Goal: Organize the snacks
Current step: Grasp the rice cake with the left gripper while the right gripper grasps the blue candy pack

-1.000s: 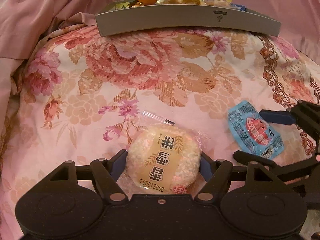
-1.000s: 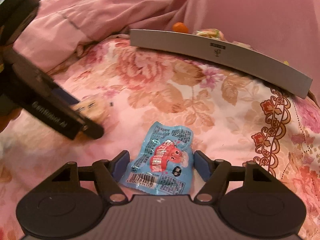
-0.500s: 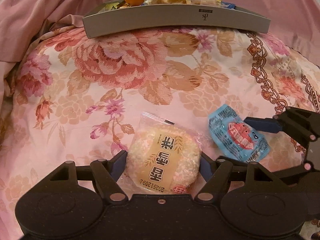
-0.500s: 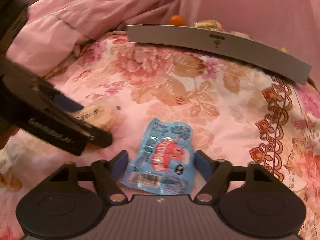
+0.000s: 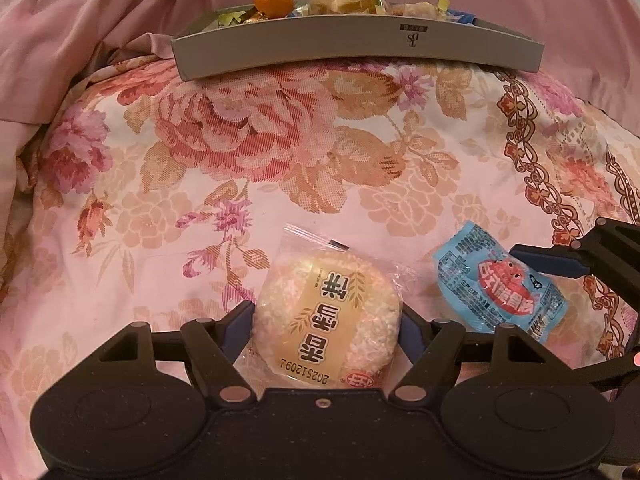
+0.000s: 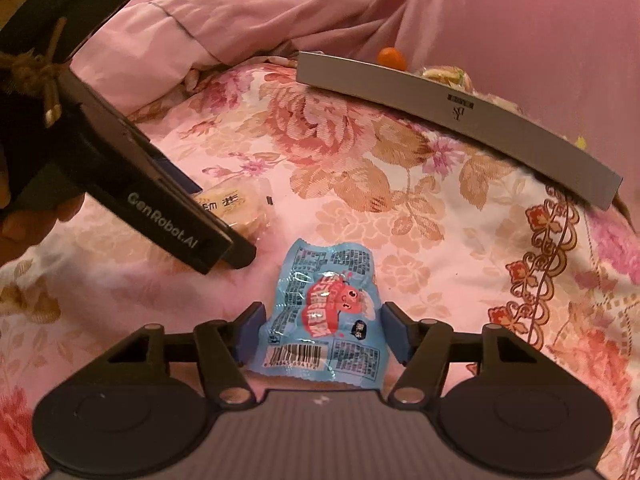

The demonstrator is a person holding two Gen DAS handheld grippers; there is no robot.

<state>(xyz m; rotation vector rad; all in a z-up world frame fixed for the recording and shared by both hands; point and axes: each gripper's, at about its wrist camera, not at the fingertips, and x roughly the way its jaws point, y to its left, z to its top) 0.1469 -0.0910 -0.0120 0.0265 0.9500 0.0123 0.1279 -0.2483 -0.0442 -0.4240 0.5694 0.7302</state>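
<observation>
My left gripper [image 5: 326, 326] is shut on a round rice cake in a clear wrapper [image 5: 328, 320], with both pads against its sides, just above the floral bedspread. My right gripper [image 6: 322, 334] holds a blue snack packet with a red cartoon [image 6: 324, 320] between its pads. The packet also shows in the left wrist view [image 5: 500, 284], to the right of the rice cake. The left gripper and the rice cake [image 6: 236, 206] show at the left of the right wrist view. A grey tray [image 5: 360, 44] holding an orange [image 5: 274, 0] and several wrapped snacks sits at the far edge.
The floral bedspread [image 5: 280, 152] lies between the grippers and the tray. Pink bedding [image 5: 80, 40] is bunched up to the left and behind the tray. In the right wrist view the tray [image 6: 460, 112] runs across the upper right.
Both grippers have kept their hold on their snacks. The views have swung sideways a little, and the tray now sits further right in both views.
</observation>
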